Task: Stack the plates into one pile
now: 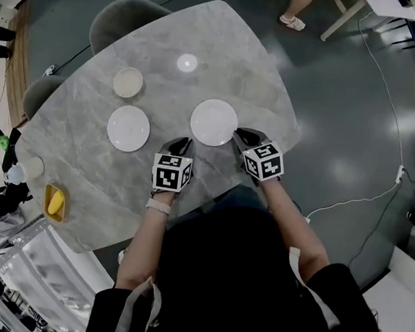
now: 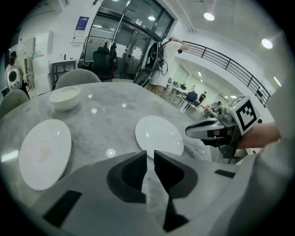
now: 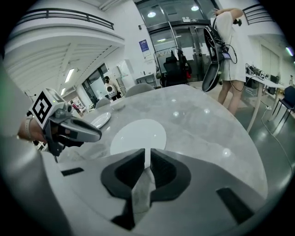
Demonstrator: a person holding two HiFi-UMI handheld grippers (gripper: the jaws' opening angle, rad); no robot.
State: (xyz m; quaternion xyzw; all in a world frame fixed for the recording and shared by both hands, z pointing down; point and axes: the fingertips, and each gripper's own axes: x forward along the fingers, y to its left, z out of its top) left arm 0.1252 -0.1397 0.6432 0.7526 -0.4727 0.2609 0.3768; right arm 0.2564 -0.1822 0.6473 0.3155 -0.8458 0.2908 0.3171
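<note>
Stacking hasn't begun. One plate (image 1: 213, 122) lies on the worktop (image 1: 227, 46) just ahead of both grippers, and the other plate (image 1: 128, 128) sits apart to its left. The right gripper (image 1: 237, 134), jaws together and empty, is at the first rim. The left gripper (image 1: 185, 142) is barely apart and empty. Next, I'd say, the jaws must open to take that rim.

Grey marble table (image 1: 235, 46), grey chair (image 1: 124, 16) behind it, yellow tray (image 1: 55, 203) at the table's edge
</note>
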